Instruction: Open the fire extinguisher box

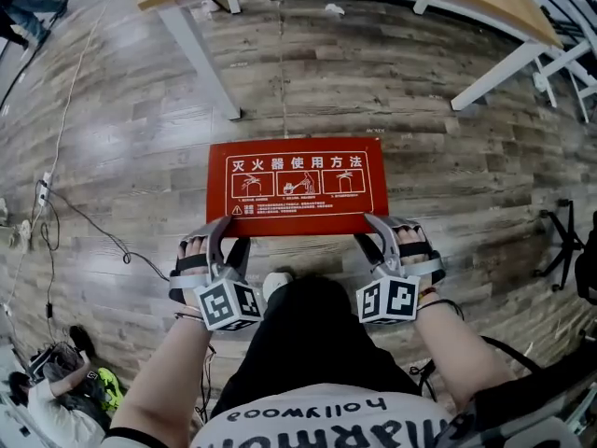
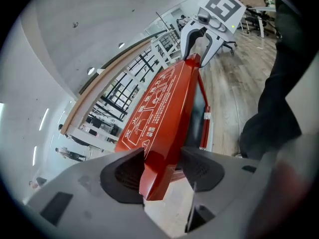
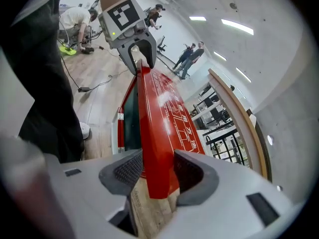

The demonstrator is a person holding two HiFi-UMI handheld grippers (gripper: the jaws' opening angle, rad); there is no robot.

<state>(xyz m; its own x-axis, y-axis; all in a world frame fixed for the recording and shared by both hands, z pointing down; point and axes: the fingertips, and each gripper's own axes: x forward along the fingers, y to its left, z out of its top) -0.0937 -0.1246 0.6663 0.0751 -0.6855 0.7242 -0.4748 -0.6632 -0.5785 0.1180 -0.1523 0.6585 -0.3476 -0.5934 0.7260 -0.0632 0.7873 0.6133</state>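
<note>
We clamp the lid point(image 1: 297, 187) at 7 and 5 o'clock in left gripper point(image 1: 229, 237) and right gripper point(image 1: 373, 235) fingers point(image 2: 124, 176); uneven lifting could slip it.

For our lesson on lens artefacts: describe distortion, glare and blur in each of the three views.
Head view: floorboards bow outward, the red lid is sharp. Left gripper view: dark fisheye corners, bottom right smeared. Right gripper view: glare streak on the lid, ceiling lights blown out.
</note>
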